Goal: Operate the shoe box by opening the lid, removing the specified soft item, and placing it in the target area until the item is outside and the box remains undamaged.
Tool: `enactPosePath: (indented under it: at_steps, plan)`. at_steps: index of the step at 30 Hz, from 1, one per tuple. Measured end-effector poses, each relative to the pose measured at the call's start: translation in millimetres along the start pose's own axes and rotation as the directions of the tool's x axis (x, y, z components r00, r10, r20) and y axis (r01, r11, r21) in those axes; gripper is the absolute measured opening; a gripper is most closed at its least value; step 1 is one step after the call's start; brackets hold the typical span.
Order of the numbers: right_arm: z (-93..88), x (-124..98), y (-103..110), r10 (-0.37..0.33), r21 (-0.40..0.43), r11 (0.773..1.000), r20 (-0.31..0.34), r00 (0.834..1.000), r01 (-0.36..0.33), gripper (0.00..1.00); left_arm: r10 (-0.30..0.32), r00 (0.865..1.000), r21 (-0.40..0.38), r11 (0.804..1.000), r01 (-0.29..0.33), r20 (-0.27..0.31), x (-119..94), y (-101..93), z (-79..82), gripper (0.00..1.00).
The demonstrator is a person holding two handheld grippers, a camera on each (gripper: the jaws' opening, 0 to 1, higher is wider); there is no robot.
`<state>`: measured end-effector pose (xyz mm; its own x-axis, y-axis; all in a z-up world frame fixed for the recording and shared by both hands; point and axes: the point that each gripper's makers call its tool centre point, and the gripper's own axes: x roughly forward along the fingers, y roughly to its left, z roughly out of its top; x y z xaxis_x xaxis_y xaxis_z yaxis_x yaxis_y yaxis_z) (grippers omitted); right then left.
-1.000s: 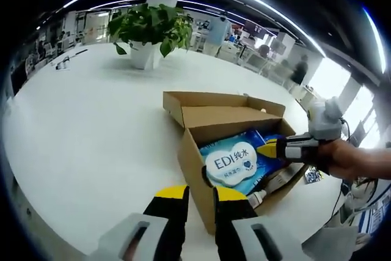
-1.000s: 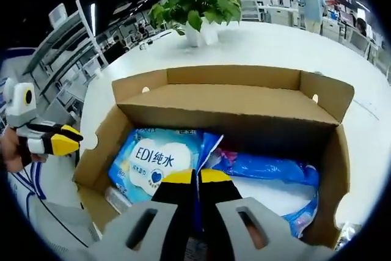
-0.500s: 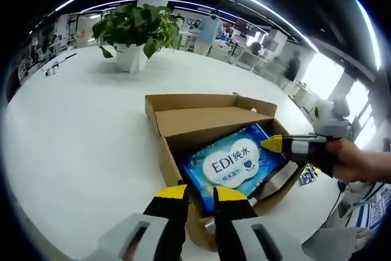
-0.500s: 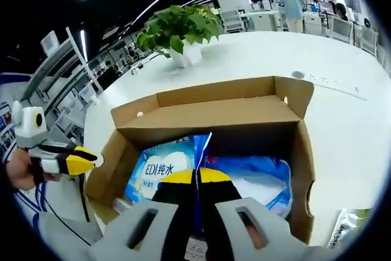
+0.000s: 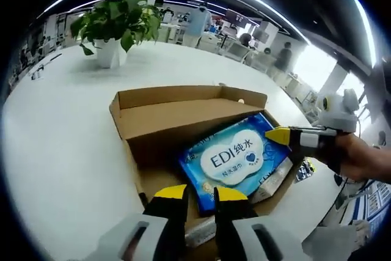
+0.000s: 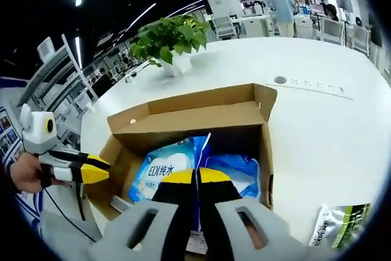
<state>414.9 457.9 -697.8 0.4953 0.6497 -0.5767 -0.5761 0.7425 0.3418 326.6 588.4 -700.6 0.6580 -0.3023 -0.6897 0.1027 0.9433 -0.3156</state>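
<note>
The cardboard shoe box (image 5: 183,126) sits open on the white surface (image 5: 61,132), its lid (image 6: 189,114) folded back on the far side toward a potted plant (image 5: 113,25) that stands near the surface's far edge. The blue wet-wipes pack (image 5: 235,157), printed "EDI" on a white cloud label, is lifted at an angle over the box's open top, its lower end still down among the other contents.

The right tongs (image 6: 196,178) are clamped together on an upstanding edge of that blue wet-wipes pack; in the left gripper view they (image 5: 278,136) reach in from the right, yellow tip touching the pack's upper corner, held by a hand (image 5: 360,157). A second blue plastic packet (image 6: 235,172) lies inside the box beside the pack.

The left tongs (image 5: 199,194) hang low over the box's near wall, jaws close together with a narrow gap and nothing between them. A green-and-white packet (image 6: 342,224) lies on the surface just outside the box's side wall.
</note>
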Motion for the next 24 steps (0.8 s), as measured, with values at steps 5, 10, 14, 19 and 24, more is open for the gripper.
enactPosePath:
  at_steps: [5, 10, 14, 19, 24]
  plan:
    - [1.3, -13.4, -15.5, -0.027, 0.012, 1.000, 0.014, 1.000, 0.026, 0.00, -0.014, 0.999, 0.013, 1.000, 0.015, -0.046, 16.6, -11.1, -6.2, 0.20]
    - [1.8, -24.9, -27.7, -0.047, 0.026, 0.999, 0.025, 0.999, 0.046, 0.00, -0.043, 0.997, -0.005, 0.999, 0.042, -0.071, 30.4, -22.3, -8.3, 0.23]
    - [-1.0, -31.2, -35.3, -0.058, 0.037, 0.998, 0.025, 0.998, 0.057, 0.00, -0.068, 0.994, -0.024, 0.998, 0.066, -0.086, 40.1, -24.2, -4.0, 0.23]
    - [-3.5, -36.3, -38.2, -0.060, 0.055, 0.997, 0.029, 0.998, 0.059, 0.00, -0.086, 0.992, -0.038, 0.996, 0.082, -0.097, 48.1, -30.4, -5.9, 0.23]
    - [-4.7, -37.6, -38.7, -0.058, 0.064, 0.996, 0.031, 0.998, 0.056, 0.00, -0.119, 0.988, -0.068, 0.991, 0.113, -0.098, 52.3, -37.0, -5.7, 0.23]
